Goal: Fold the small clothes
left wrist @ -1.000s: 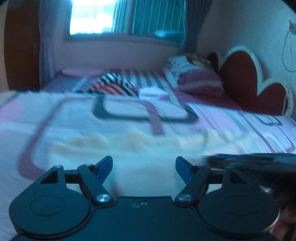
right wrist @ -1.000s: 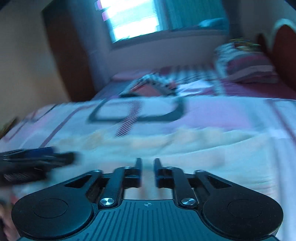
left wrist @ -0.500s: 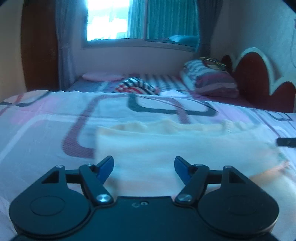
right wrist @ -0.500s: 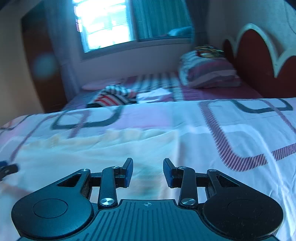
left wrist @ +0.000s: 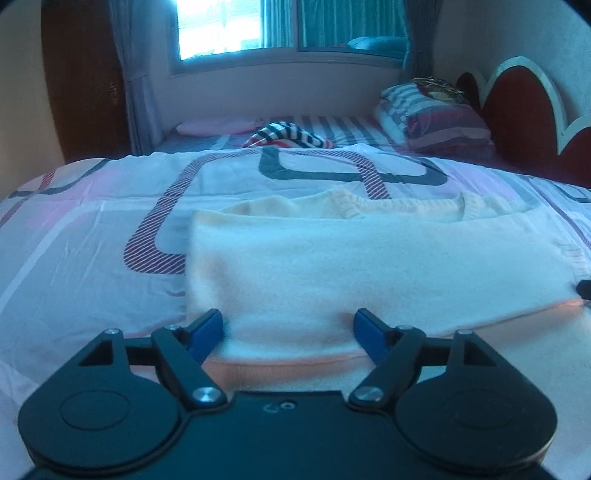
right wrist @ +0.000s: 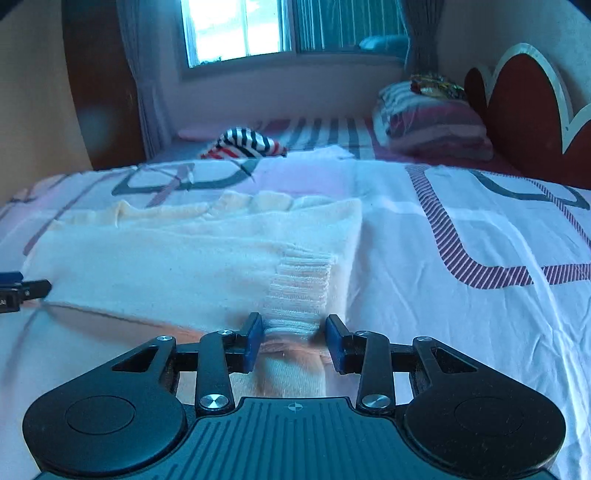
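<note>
Patterned bed [left wrist: 92, 236], cream sweater [left wrist: 369, 266] near edge hidden behind both grippers, left [left wrist: 288, 328] jaws wide, right [right wrist: 294, 341] narrower.

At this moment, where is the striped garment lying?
The striped garment lies bunched at the far end of the bed, below the window, in both wrist views. It sits beyond the cream sweater, left of the stacked pillows.
</note>
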Demonstrator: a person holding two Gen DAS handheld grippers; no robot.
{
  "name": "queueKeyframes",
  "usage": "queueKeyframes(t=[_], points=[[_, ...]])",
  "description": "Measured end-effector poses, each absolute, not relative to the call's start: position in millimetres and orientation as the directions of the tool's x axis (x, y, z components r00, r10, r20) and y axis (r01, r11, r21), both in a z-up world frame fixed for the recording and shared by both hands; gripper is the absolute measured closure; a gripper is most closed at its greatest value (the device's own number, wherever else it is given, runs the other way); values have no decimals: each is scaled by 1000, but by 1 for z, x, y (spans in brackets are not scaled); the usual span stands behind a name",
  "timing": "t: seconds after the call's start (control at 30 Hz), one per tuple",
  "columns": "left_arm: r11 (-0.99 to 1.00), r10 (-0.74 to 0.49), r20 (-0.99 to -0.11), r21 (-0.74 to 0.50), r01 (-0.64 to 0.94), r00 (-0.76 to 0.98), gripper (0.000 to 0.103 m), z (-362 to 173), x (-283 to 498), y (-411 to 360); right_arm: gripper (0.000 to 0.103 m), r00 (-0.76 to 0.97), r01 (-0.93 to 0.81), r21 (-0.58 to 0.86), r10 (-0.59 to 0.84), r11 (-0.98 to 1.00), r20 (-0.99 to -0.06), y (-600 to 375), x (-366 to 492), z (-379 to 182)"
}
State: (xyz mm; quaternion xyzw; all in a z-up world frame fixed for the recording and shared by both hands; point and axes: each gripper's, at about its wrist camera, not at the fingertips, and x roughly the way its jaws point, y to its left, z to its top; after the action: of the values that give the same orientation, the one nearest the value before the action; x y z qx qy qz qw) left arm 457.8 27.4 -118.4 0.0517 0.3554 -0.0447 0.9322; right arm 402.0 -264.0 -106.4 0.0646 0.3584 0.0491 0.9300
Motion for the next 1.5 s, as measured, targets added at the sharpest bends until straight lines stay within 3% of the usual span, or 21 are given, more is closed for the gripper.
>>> queueKeyframes(t=[0.23, 0.87, 0.93, 1.07, 1.27, 1.37, 1.43, 1.5], points=[[990, 10, -682, 112, 91, 731, 18, -118, 461, 21, 67, 738, -82, 150, 161, 985, -655, -267, 400, -111], [973, 61, -670, 205, 105, 740, 17, -116, 457, 10, 67, 732, -84, 140, 156, 987, -664, -267, 404, -109], [973, 68, -661, 211, 98, 747, 22, -111, 454, 11, 66, 733, -86, 126, 148, 988, -664, -265, 403, -105], [980, 26, -592, 176, 97, 805, 24, -100, 439, 19, 66, 802, -75, 210, 184, 975, -568, -281, 399, -87], [983, -3, -614, 142, 114, 789, 27, -110, 453, 23, 67, 742, -57, 192, 171, 980, -648, -281, 443, -105], [984, -14, -631, 130, 123, 776, 26, -117, 459, 23, 93, 741, -110, 174, 197, 979, -642, -278, 443, -108], [987, -23, -625, 112, 119, 780, 34, -113, 458, 24, 98, 751, -118, 156, 191, 981, -632, -278, 439, -106], [984, -46, -604, 108, 139, 796, 34, -109, 455, 22, 100, 769, -106, 156, 181, 982, -614, -282, 434, -100]])
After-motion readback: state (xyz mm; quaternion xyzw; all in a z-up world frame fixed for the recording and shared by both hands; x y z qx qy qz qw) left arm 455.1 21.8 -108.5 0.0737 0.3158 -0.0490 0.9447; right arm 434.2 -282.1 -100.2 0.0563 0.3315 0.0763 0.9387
